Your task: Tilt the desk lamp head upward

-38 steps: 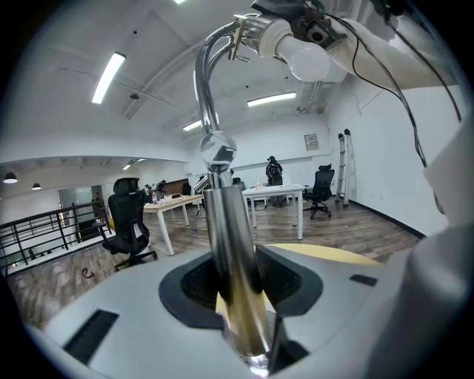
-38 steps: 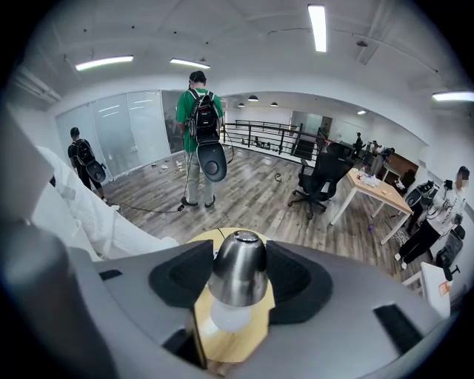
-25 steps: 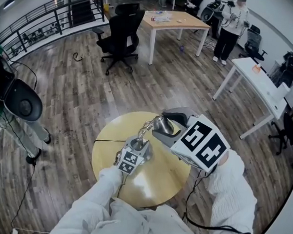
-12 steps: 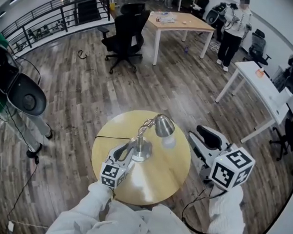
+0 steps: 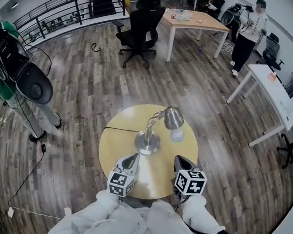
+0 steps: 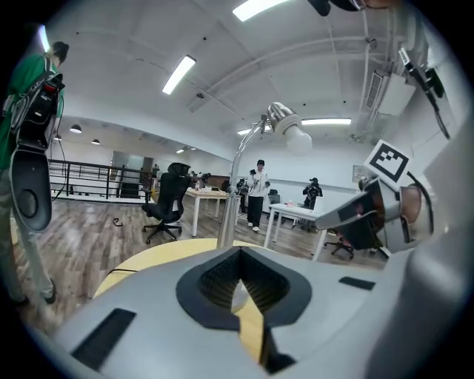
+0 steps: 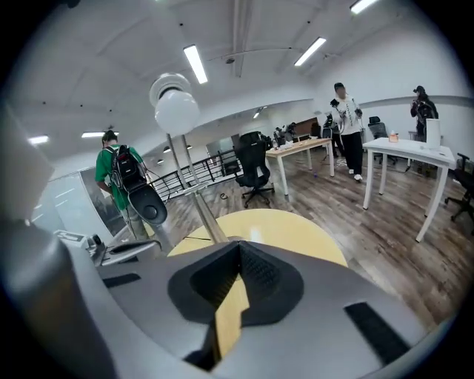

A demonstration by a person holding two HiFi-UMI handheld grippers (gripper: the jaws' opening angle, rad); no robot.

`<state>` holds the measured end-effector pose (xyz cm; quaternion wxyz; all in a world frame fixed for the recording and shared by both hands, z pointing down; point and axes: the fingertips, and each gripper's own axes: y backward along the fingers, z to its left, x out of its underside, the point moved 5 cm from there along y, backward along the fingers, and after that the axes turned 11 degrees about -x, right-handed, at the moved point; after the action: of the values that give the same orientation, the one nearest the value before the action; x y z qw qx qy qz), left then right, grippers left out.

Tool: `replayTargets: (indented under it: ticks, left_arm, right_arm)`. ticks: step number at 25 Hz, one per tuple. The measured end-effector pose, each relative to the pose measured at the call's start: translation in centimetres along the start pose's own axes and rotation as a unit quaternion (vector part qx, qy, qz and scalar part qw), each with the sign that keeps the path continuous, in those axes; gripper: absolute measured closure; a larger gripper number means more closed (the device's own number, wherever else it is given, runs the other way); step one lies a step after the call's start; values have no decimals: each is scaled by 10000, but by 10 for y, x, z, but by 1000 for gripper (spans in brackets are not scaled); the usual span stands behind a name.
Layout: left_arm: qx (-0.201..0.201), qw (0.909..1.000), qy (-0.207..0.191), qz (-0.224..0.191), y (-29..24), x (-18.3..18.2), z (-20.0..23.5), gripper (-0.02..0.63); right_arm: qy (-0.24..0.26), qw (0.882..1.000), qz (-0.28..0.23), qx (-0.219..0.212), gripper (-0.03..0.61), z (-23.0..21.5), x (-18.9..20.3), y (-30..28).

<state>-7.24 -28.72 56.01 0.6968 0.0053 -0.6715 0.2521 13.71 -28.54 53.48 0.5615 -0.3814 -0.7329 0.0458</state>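
A wood-plank floor (image 5: 87, 100) fills most of the head view. Far across it are a black office chair (image 5: 141, 23), a wooden table (image 5: 195, 21) and a white desk (image 5: 268, 87), and a person (image 5: 250, 28) stands beside the wooden table.

Close below the camera is the round yellow bench (image 5: 111, 151). The desk lamp (image 5: 148, 141) stands near its middle on a round metal base. Its bent neck rises to the lamp head (image 5: 174, 118), which sits up and to the right of the base. The white bulb (image 5: 176, 136) faces down and outward at a slant toward the bench top. A thin black cord (image 5: 116, 129) runs from the base across the bench to its left edge.

Both tools are held over the near rim of the bench, side by side and apart from the lamp, touching no part of it. The left hand-held gripper (image 5: 131, 160) points toward the lamp base. Its jaws have just been closing and are now together with nothing between them. In its own view only a narrow slit of yellow bench shows at the seam, and the lamp's neck rises beyond. The right hand-held gripper (image 5: 180, 161) points toward the bench below the bulb. Its jaws have also just been closing and meet on nothing, again with only a strip of bench top showing between the pads. Whether either gripper rests on the bench cannot be told. A marker cube (image 5: 190, 182) caps the right one near the sleeve.
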Motion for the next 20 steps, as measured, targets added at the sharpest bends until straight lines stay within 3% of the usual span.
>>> replayTargets:
  ticks: [4, 9, 20]
  left_arm:
    - [-54, 10000, 32, -51, 11, -5, -4, 614]
    - [-146, 9987, 473, -120, 32, -20, -10, 614]
    - [-146, 9990, 327, -285, 110, -22, -28, 614]
  right_arm:
    - [364, 9992, -164, -37, 566, 8, -9, -4]
    - [547, 9980, -323, -60, 566, 11, -14, 2]
    - [557, 9971, -516, -90, 566, 74, 31, 38]
